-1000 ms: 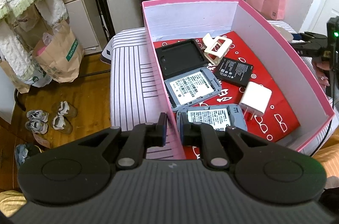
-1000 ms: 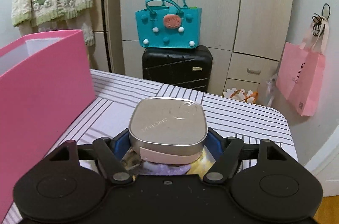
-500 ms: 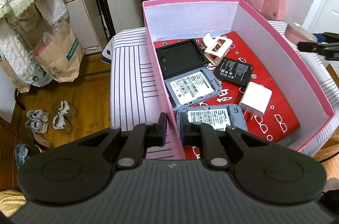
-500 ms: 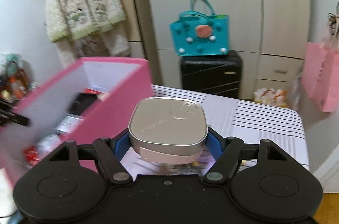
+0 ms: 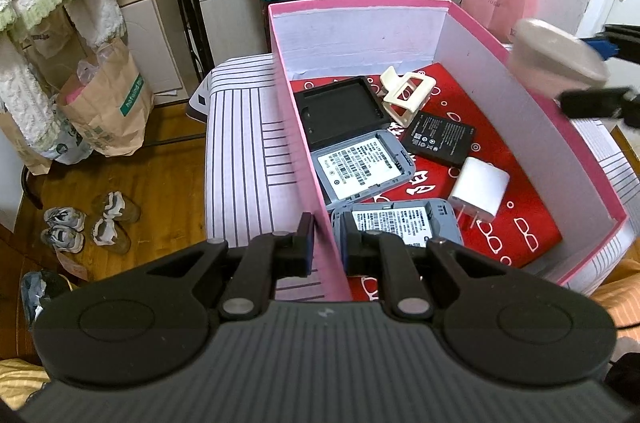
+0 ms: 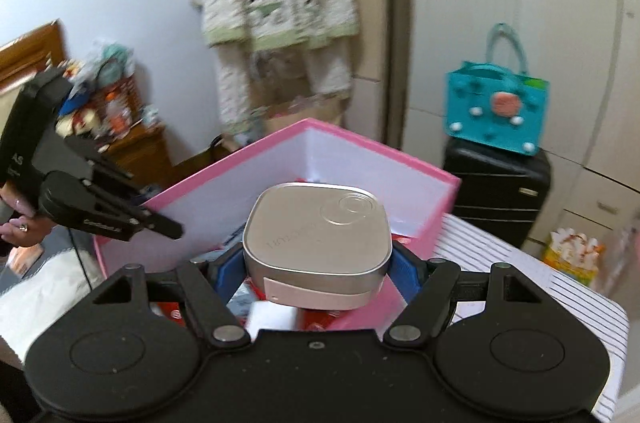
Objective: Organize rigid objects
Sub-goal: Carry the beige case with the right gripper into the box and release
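The left gripper (image 5: 326, 247) is clamped on the near left wall of the pink box (image 5: 532, 103), one finger on each side of the wall. The box rests on a surface with a striped cover (image 5: 244, 159). The right gripper (image 6: 316, 263) is closed on the silver square case (image 6: 316, 231), its blue pads (image 6: 404, 265) pressed on opposite flanks. The case is held in the air above the right rim of the box.

The case is judged rigid and fairly light. Its smooth metallic shell is likely to be slippery, so the flat flanks are the proper place for the grip.

Only in the left wrist view is the box floor shown: a black tray (image 5: 340, 107), a cream clip (image 5: 404, 95), a battery (image 5: 438, 137), a white charger (image 5: 480, 191) and two grey devices (image 5: 362, 171). Only in the right wrist view are the pad contact and the hand (image 6: 20, 223) on the left gripper seen.
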`<state>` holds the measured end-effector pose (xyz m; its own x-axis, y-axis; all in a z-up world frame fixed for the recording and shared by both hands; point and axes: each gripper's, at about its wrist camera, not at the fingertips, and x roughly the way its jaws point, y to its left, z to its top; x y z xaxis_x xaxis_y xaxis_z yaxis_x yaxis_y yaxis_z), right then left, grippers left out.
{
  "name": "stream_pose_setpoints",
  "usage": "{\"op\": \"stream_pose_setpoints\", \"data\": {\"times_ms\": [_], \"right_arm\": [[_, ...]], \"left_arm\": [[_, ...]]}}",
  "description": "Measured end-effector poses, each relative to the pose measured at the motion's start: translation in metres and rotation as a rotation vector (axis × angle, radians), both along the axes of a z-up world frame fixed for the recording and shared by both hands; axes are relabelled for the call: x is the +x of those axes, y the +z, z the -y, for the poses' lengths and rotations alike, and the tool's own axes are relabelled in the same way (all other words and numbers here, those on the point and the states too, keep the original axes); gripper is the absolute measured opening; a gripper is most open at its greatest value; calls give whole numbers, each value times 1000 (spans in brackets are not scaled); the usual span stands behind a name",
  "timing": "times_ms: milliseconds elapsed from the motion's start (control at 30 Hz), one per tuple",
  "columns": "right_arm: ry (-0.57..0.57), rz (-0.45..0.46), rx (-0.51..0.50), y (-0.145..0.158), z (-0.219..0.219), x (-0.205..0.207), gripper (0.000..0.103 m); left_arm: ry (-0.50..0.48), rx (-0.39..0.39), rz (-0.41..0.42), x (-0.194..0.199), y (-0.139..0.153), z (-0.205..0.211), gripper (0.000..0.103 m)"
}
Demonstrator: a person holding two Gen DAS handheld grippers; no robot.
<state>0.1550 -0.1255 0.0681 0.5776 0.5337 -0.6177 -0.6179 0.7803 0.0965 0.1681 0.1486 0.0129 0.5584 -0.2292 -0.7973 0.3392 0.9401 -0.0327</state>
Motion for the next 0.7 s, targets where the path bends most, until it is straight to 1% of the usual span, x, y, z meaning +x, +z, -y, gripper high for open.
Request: {"op": "stream_pose_setpoints", "data": {"times_ms": [200,333,433,500,567,633,700], "right_arm": [[85,-62,-36,-14,-51,28,78],[128,-129,-84,-31,-79,52,78],[152,-168,-126,-43,-96,63,78],[165,-232,-146,-47,-103,70,78],[167,-240,-176,-49,-107,71,78],[156,-250,-233,-53,-113,71,78],[166,-274,-266,-57,-117,73,78]], "left_arm": [[-11,5,4,0,0,1,12],[-20,6,-1,2,1,0,13],[-26,10,-4,2,1,1,13],[-29,16,-8,3,1,1,13],[-34,20,-15,5,1,2,13],[-36,28,-20,6,1,4,13],[-36,36,-20,7,2,6,13]]}}
